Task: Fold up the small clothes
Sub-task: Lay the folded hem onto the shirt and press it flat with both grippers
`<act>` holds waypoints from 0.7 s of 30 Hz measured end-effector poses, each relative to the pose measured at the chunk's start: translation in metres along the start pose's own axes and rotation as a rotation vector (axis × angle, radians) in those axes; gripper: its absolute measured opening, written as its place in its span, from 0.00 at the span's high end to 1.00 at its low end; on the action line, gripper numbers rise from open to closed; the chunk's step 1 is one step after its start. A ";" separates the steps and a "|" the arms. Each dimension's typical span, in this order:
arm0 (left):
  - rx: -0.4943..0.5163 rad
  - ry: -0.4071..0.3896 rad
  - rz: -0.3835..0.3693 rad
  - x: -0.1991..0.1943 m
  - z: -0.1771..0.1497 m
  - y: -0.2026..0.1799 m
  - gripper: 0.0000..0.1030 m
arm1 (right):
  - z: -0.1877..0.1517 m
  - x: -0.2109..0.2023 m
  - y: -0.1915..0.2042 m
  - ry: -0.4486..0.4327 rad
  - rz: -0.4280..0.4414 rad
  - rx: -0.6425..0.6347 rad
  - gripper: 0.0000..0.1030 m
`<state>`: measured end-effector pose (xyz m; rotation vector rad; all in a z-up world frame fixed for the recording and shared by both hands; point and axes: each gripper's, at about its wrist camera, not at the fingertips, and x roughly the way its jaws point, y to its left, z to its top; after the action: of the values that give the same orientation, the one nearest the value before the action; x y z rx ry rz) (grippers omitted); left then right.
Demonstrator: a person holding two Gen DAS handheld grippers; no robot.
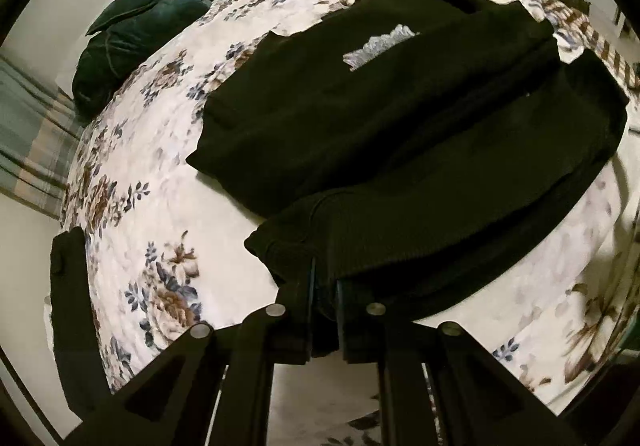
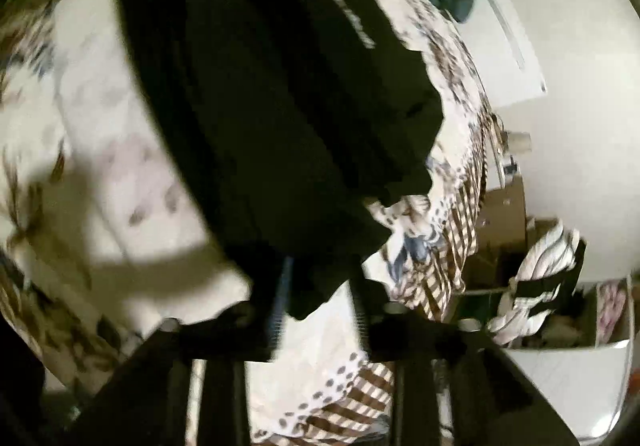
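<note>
Black garment [image 1: 400,133] lies on the floral bedspread [image 1: 160,173], spreading toward 12 o'clock; left gripper [image 1: 325,286] pinches its near edge, right gripper [image 2: 320,298] stands spread with cloth between, blurred

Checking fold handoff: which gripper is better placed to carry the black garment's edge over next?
Left. The left gripper is shut on the black garment, pinching its near edge. The right gripper has cloth between its jaws, but they stand apart and the view is blurred.
</note>
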<state>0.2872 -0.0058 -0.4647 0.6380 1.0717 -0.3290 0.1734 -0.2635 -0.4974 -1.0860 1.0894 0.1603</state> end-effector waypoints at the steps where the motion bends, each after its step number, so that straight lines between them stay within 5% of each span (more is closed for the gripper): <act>1: 0.000 -0.002 0.003 -0.001 0.000 0.000 0.93 | 0.000 0.004 0.002 0.005 -0.011 -0.001 0.62; 13: 0.006 -0.004 0.003 -0.002 0.000 0.003 0.93 | 0.007 0.039 0.021 0.031 -0.152 -0.095 0.62; 21: 0.000 -0.004 -0.005 -0.002 -0.001 0.005 0.93 | 0.002 0.037 0.029 0.030 -0.127 -0.148 0.62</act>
<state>0.2882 -0.0017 -0.4622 0.6347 1.0701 -0.3347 0.1759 -0.2613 -0.5441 -1.2907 1.0440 0.1253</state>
